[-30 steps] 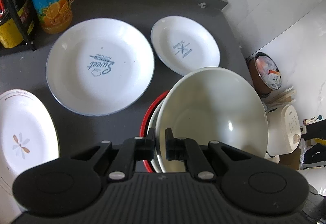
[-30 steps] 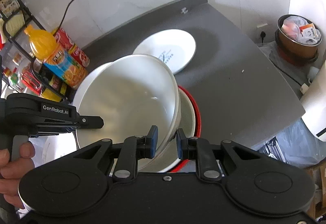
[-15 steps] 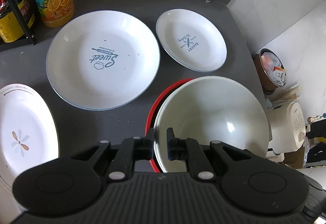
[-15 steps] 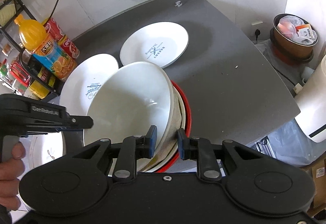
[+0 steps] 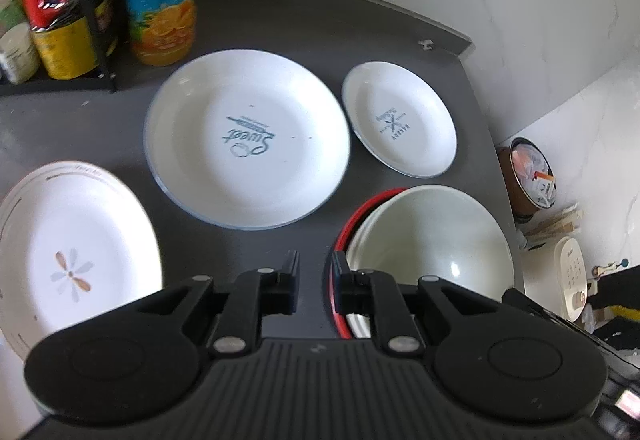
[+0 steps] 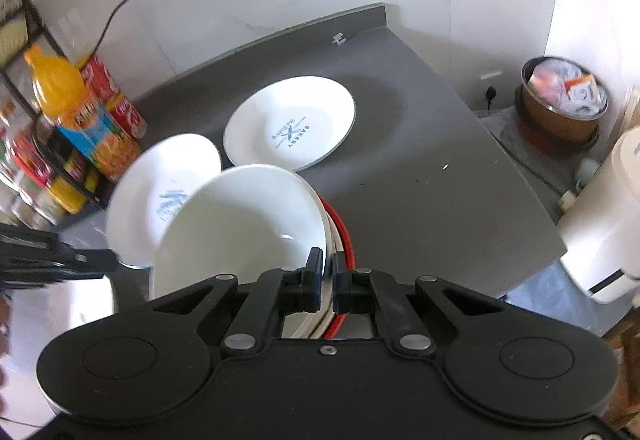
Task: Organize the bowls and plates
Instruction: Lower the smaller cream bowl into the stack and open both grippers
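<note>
Right gripper [image 6: 326,282] pinching white bowl [image 6: 240,228] rim.
I am holding the bowl nested in the red-rimmed stack [image 5: 362,216] at five o'clock; my left gripper [image 5: 315,282] is hanging spread, gripping nothing.

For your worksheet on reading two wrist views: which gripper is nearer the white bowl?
Right. The right gripper has its jaws on the white bowl's rim; the left gripper stands open just beside the stack, holding nothing.

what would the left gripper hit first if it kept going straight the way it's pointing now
Most likely the big plate marked "Sweet". The left gripper is open over bare countertop, and that plate's near rim lies just ahead. The red-rimmed bowl stack sits to its right. Depth is unclear, so it might pass over the plate.
</note>
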The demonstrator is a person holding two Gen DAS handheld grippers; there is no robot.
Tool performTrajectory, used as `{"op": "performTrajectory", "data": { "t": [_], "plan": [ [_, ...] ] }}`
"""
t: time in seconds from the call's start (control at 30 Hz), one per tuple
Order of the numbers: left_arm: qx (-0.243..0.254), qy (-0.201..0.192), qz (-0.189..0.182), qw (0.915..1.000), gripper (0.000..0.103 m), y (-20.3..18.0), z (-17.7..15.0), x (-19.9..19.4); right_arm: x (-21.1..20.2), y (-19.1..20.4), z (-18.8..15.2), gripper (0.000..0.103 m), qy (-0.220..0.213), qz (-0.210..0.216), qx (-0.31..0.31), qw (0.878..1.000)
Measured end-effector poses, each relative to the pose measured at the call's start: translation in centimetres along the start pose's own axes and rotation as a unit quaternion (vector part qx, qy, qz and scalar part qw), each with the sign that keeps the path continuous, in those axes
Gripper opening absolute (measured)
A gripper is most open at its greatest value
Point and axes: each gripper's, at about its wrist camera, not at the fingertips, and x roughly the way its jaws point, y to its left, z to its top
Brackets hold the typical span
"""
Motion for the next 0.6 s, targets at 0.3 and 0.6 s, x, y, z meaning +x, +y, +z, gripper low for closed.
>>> {"op": "performTrajectory", "data": {
  "t": [0.3,0.6],
  "plan": [
    [-0.026,-0.012,0.003,0.9996,0.014,4.3,-1.2,-1.9,-0.2,0.7,-0.3,0.013,0.006,-0.016,0.027,0.999],
    [-0.047,-0.055,0.029,0.9970,0.053,9.2,-2.4,-5.4,-2.8,4.7,-0.2,0.044,-0.028,0.010,0.021,0.999]
  ]
}}
